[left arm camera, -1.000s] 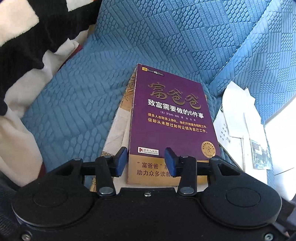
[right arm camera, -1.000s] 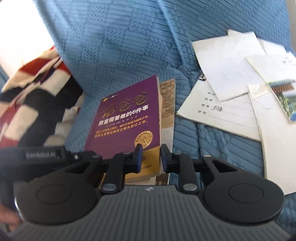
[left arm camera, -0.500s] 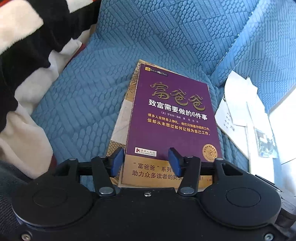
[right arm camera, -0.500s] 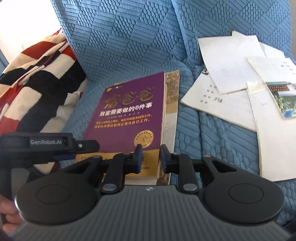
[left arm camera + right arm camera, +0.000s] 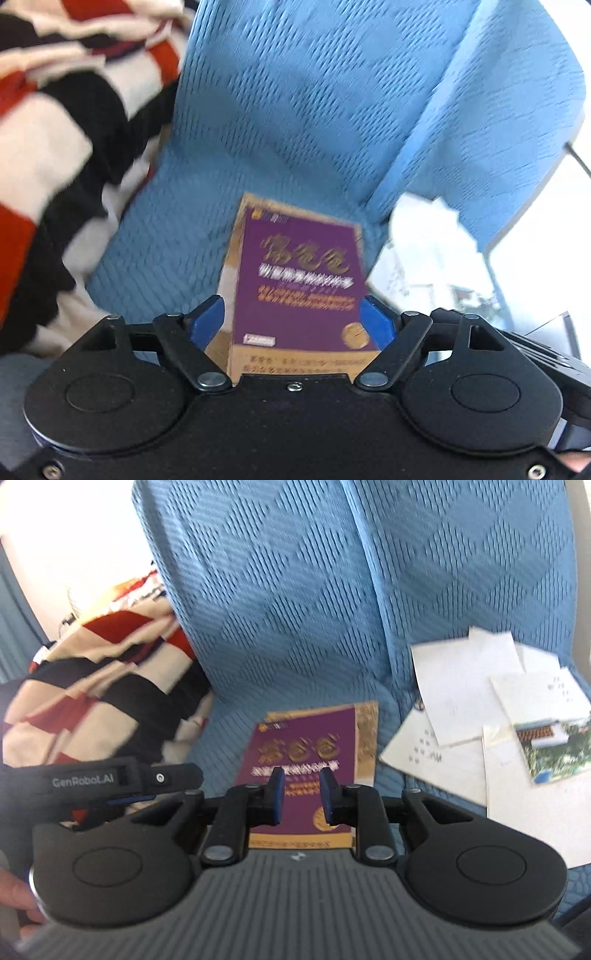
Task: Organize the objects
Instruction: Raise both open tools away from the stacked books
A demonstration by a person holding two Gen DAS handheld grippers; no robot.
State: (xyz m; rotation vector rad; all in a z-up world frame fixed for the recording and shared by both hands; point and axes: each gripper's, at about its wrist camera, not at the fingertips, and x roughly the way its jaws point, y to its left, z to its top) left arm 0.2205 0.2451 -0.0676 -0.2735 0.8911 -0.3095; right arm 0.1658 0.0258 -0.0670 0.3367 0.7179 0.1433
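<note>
Two claws hovering above a purple book [image 5: 301, 284] on the blue sofa cover [image 5: 295, 122].
The left claw [image 5: 293, 321] is opening, gripping nothing; the right claw [image 5: 301, 794] is standing narrowly open, empty. Loose papers [image 5: 461, 701] are lying beside the book.

Bright daylight, overexposed white at the frame sides, heavy motion blur, fisheye bending at edges
</note>
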